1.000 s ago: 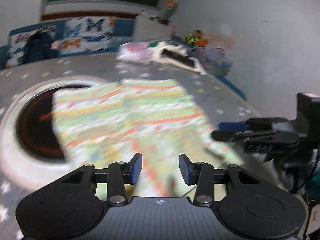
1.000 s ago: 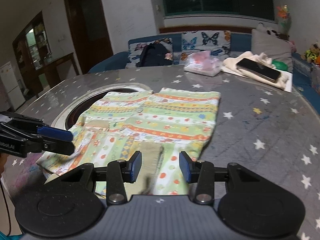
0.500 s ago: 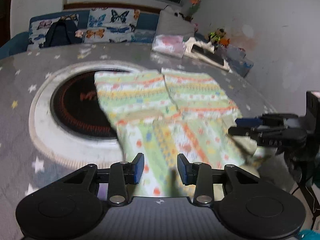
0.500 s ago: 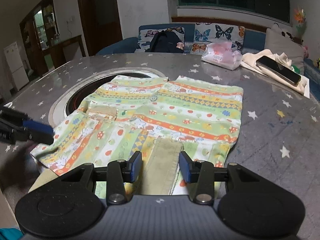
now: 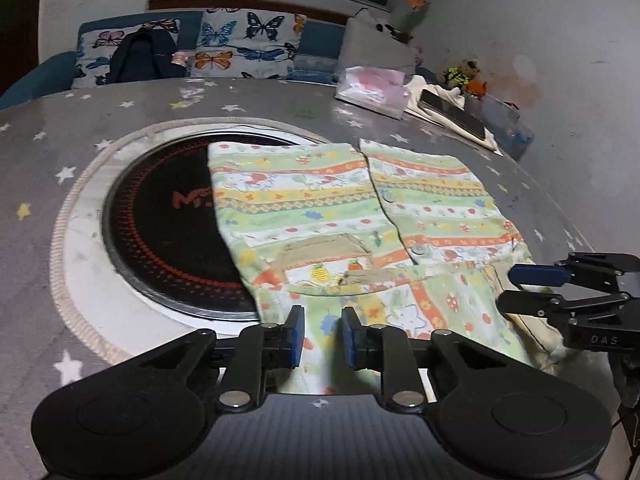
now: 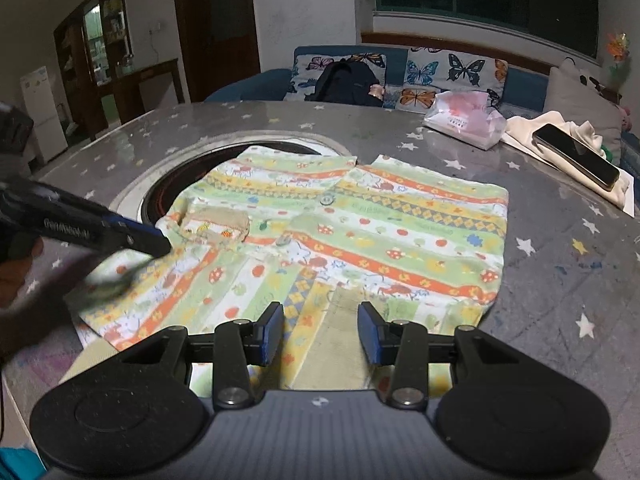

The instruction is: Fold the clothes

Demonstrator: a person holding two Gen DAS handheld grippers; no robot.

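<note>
Shirt: the shirt (image 6: pixel 340 236) lies flat across the table's (image 6: pixel 560 280) near middle, its left part over the round inset, sleeves already turned in.
Left gripper (image 5: pixel 322 336): narrowly parted, holding nothing; take the near hem evenly.
Right gripper (image 6: pixel 320 332): wide apart, empty; match the left's height.
Hidden: the near hem sits under both grippers.

My left gripper (image 5: pixel 322 338): low, level, fingers narrowly parted, nothing gripped. My right gripper (image 6: pixel 320 334): low, level, fingers wide apart, empty. Hand (image 6: pixel 16 268) behind left gripper, blurred.
</note>
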